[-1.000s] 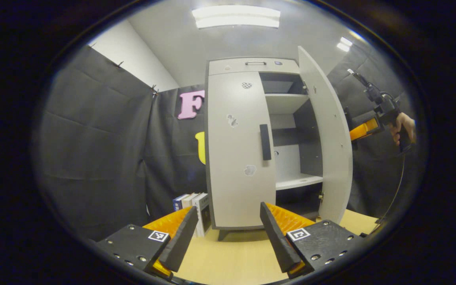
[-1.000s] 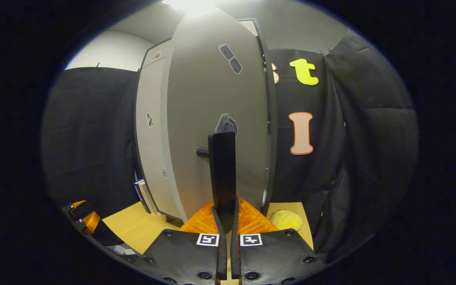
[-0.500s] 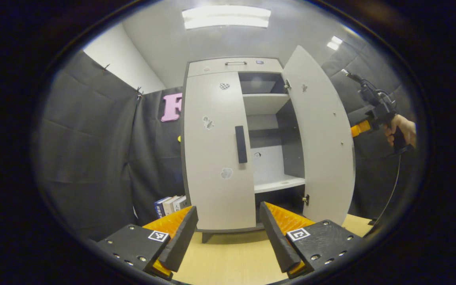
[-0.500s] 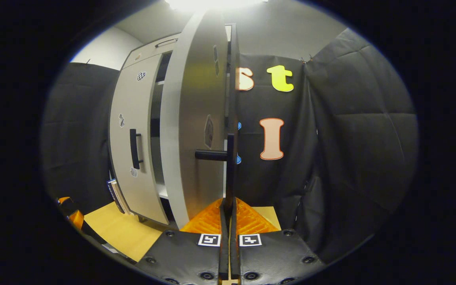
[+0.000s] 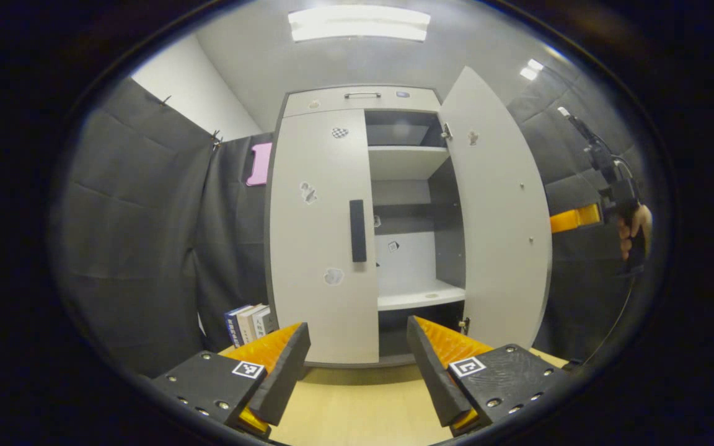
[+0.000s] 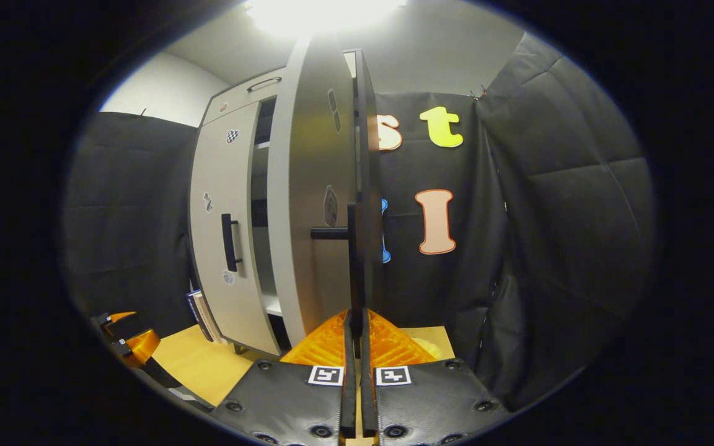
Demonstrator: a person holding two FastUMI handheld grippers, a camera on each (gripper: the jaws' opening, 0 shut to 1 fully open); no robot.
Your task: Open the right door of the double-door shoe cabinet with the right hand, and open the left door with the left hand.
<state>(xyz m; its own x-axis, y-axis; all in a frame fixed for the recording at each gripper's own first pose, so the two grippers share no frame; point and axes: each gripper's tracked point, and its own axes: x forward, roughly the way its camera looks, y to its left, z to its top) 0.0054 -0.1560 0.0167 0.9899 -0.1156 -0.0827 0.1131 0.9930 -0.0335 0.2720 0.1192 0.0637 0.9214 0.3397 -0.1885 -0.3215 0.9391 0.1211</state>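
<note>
While the right claw (image 6: 354,322) clamps the right door's handle (image 6: 352,260), the left claw (image 5: 357,365) gapes before the closed left door (image 5: 323,235).

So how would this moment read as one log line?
right door: open | right tongs: shut on its handle | left door: closed | left tongs: open

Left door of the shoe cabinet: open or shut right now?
Shut. The left door lies flush across its half, while the right door stands swung out, showing shelves.

Black gripper bodies (image 5: 208,387), square tags (image 5: 248,369)
</note>
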